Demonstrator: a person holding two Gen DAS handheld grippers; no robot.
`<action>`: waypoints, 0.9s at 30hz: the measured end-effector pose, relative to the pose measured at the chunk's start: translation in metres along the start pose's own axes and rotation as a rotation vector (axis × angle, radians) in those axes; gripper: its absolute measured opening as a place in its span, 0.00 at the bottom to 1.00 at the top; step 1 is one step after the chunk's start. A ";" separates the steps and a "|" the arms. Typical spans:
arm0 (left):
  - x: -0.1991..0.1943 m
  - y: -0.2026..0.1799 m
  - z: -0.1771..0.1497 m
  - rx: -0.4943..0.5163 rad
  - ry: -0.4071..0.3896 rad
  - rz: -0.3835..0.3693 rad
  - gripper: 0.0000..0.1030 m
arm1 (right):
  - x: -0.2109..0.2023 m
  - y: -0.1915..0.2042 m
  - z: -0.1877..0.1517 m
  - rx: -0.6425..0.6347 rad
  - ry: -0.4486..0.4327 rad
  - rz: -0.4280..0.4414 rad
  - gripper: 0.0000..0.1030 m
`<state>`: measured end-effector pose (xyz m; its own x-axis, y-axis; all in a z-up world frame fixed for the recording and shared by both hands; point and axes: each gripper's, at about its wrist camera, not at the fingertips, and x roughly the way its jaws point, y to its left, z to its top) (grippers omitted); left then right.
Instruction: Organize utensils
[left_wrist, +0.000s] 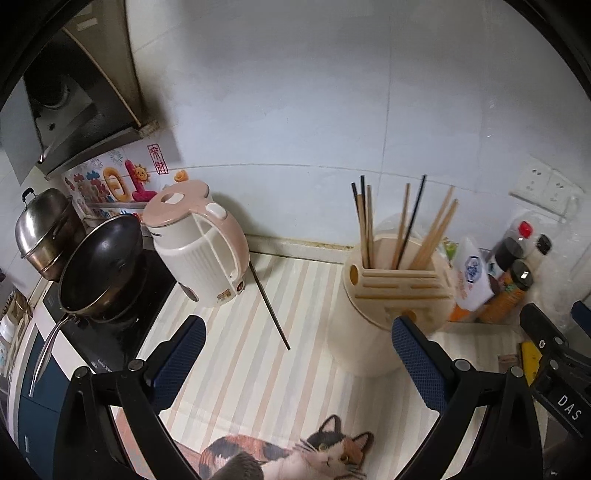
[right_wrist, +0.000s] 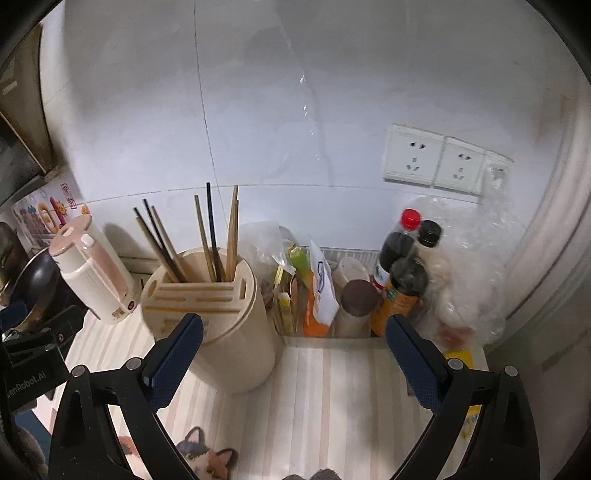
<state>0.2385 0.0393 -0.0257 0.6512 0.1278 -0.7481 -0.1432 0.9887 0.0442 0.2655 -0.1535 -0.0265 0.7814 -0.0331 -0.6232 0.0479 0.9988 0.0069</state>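
A cream utensil holder (left_wrist: 373, 317) stands on the striped counter mat and holds several wooden and black chopsticks (left_wrist: 402, 225). It also shows in the right wrist view (right_wrist: 229, 332) with its chopsticks (right_wrist: 210, 240). One dark chopstick (left_wrist: 271, 310) lies loose on the mat beside the kettle. My left gripper (left_wrist: 299, 354) is open and empty, above the mat between the loose chopstick and the holder. My right gripper (right_wrist: 295, 354) is open and empty, just right of the holder.
A pink and white kettle (left_wrist: 199, 243) stands left of the loose chopstick. A wok (left_wrist: 99, 266) and a steel pot (left_wrist: 44, 225) sit on the stove at the left. Bottles and packets (right_wrist: 369, 288) crowd the back right corner. Wall sockets (right_wrist: 436, 162) are above them.
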 end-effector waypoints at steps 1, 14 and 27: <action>-0.007 0.001 -0.002 0.002 -0.009 -0.006 1.00 | -0.011 0.000 -0.004 0.004 -0.008 -0.004 0.98; -0.117 0.043 -0.044 0.053 -0.096 -0.110 1.00 | -0.161 0.024 -0.056 0.047 -0.114 -0.082 1.00; -0.176 0.073 -0.086 0.077 -0.113 -0.138 1.00 | -0.257 0.044 -0.106 0.093 -0.147 -0.144 1.00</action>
<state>0.0496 0.0826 0.0521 0.7408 -0.0054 -0.6718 0.0075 1.0000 0.0002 0.0013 -0.0976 0.0513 0.8442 -0.1867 -0.5025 0.2174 0.9761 0.0025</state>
